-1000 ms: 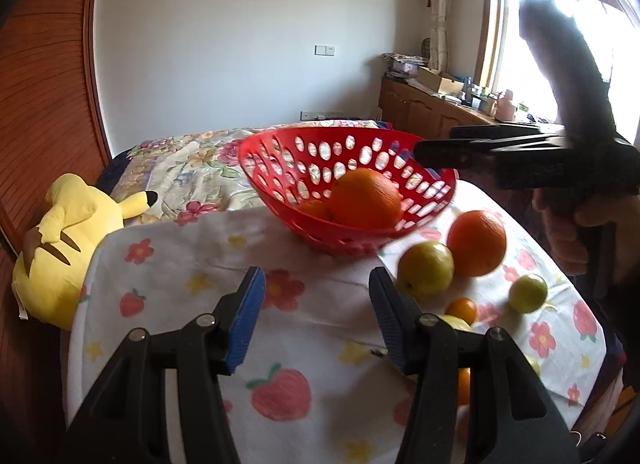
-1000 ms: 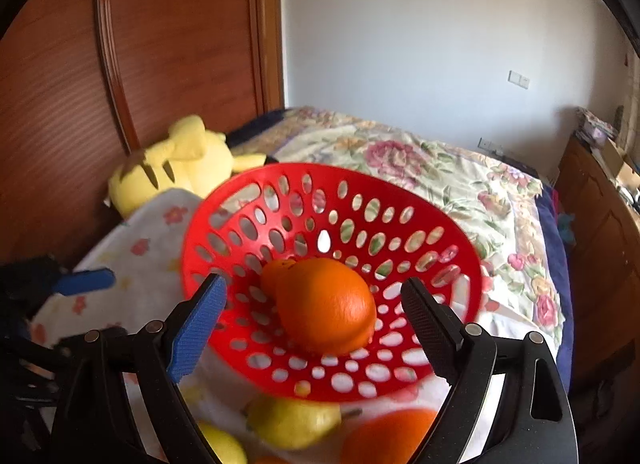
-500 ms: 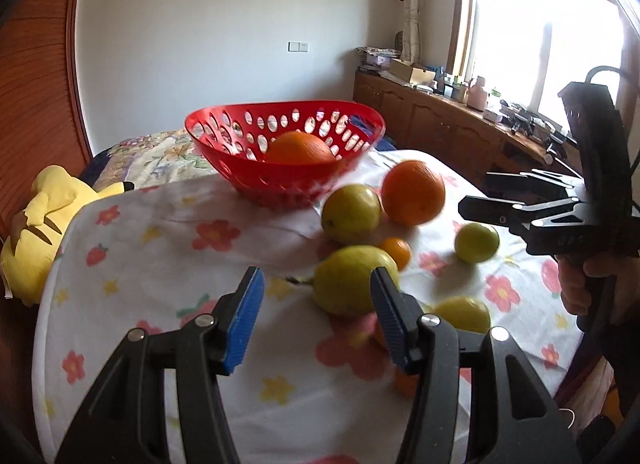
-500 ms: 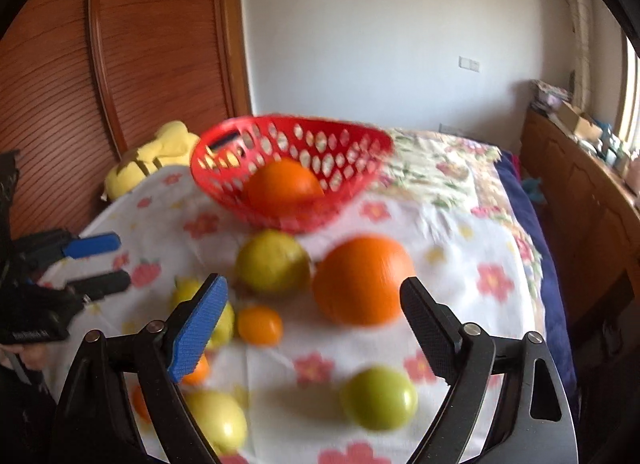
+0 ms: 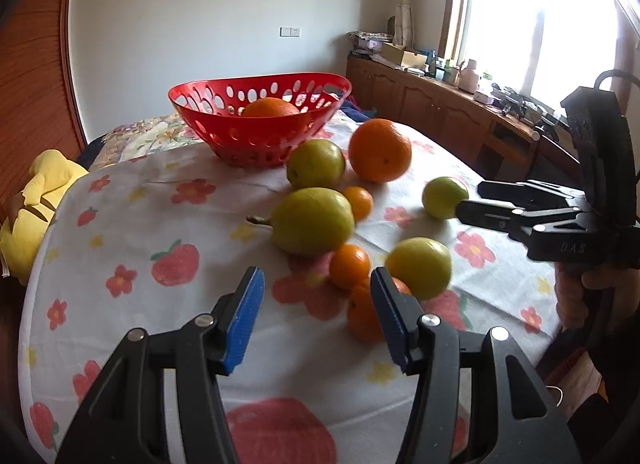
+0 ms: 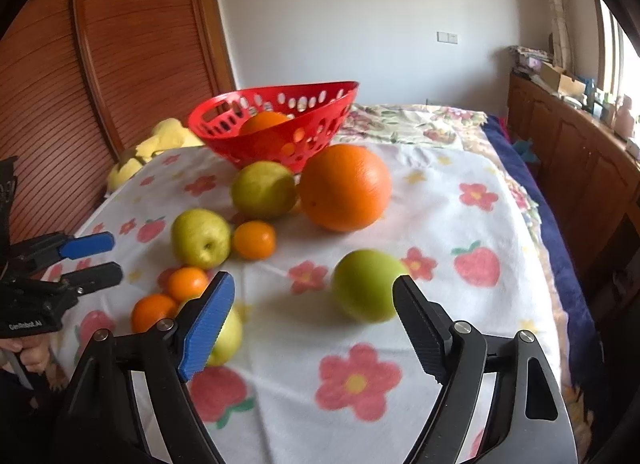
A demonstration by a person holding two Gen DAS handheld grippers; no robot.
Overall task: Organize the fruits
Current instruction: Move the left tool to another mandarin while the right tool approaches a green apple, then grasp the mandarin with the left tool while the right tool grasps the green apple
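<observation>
A red perforated basket (image 5: 260,136) (image 6: 312,124) stands at the far side of the table and holds an orange (image 5: 270,107). Loose fruit lies in front of it: a big orange (image 5: 380,150) (image 6: 346,187), yellow-green apples or pears (image 5: 312,220) (image 6: 200,238), several small tangerines (image 5: 349,266) (image 6: 254,239) and a green apple (image 6: 366,285) (image 5: 444,197). My left gripper (image 5: 316,320) is open and empty, just short of the nearest tangerines. My right gripper (image 6: 314,324) is open and empty, low over the cloth, with the green apple just ahead between its fingers.
The table wears a white cloth with flowers and strawberries (image 5: 176,260). A yellow plush toy (image 5: 32,200) sits off the left edge. A bed with a floral cover (image 6: 420,120) lies behind, and wooden cabinets (image 5: 440,104) run along the right wall.
Both grippers have pulled back from the basket and dropped low over the table. The loose fruit now lies right ahead of them. Both stayed open.
</observation>
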